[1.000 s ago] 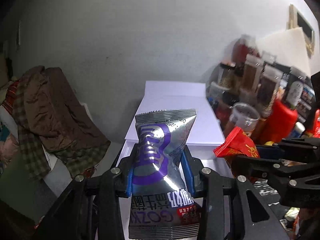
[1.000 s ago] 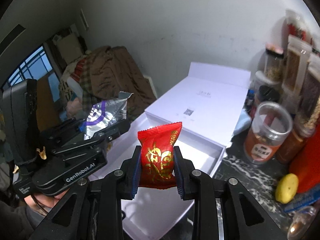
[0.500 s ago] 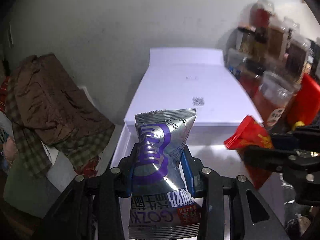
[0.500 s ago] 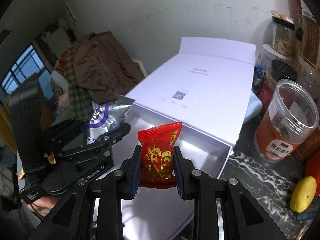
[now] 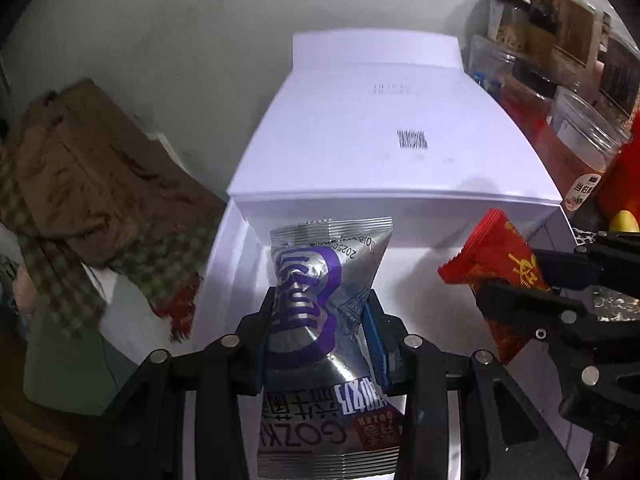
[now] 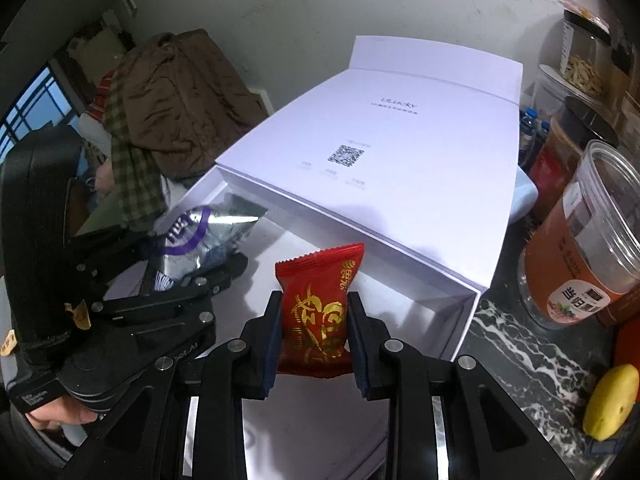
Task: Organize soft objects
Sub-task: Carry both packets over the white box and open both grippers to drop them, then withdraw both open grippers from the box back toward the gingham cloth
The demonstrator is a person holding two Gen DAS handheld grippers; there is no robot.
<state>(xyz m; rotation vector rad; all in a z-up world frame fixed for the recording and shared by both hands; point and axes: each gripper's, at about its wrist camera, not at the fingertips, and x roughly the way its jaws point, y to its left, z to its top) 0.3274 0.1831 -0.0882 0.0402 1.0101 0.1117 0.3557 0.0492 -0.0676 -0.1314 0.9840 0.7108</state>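
A black marble-veined tabletop (image 6: 516, 344) against a grey wall carries a white slide-out box (image 6: 400, 160) printed with a QR code. Above its open drawer, the left tongs (image 5: 320, 328) pinch a silver-purple "GOZKU" snack packet (image 5: 316, 292); the right tongs (image 6: 314, 332) clamp a red gold-lettered packet (image 6: 320, 304). A clear jar (image 6: 580, 248) stands right of the box.

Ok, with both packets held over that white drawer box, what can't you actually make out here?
- Drawer floor: left wrist view, mostly behind the silver packet; right wrist view, behind the red packet and tool bodies.
- Silver packet's lower end: cut off by the frame edge.
- Box top print: too small.
- Jars: blurred.
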